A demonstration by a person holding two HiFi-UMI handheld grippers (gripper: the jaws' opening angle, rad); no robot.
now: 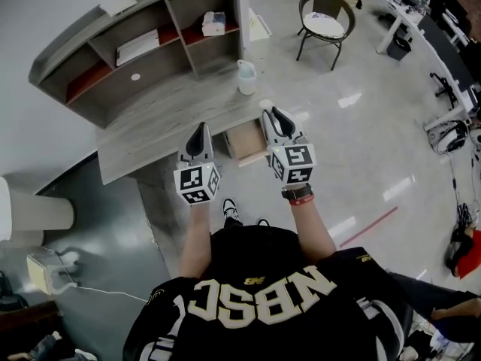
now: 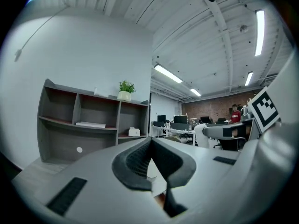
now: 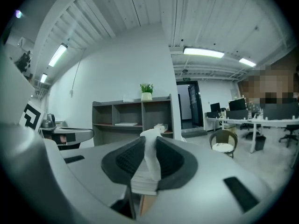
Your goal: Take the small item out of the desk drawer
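The drawer [image 1: 246,143] is pulled out from under the tabletop [image 1: 150,126]. It looks bare inside, as far as the head view shows.

The small white thing [image 3: 150,160] is not in the drawer. It sits in the right hand-held gripper [image 3: 148,148], and the two dark pads pinch it from both sides. It looks like a little stack of white paper with a white strip sticking up. Its long side runs along the jaws and points away from the person. The right hand-held gripper is up in the air, just over the right side of the drawer.

The left hand-held gripper [image 2: 150,146] is just to the left of the drawer. Its jaws are pressed together and there is nothing between them.

So the taking-out part looks done. The next move is likely to bring the white thing away from the drawer. The right hand does that, since it has the thing. The left hand is free and near the drawer front, so it could push the drawer in.

The person's black shirt [image 1: 259,299] has big pale letters that look like "NBSC". The cubes [image 1: 197,184] on the grippers show black and white squares, not words. The white thing is too small to read any words on it.
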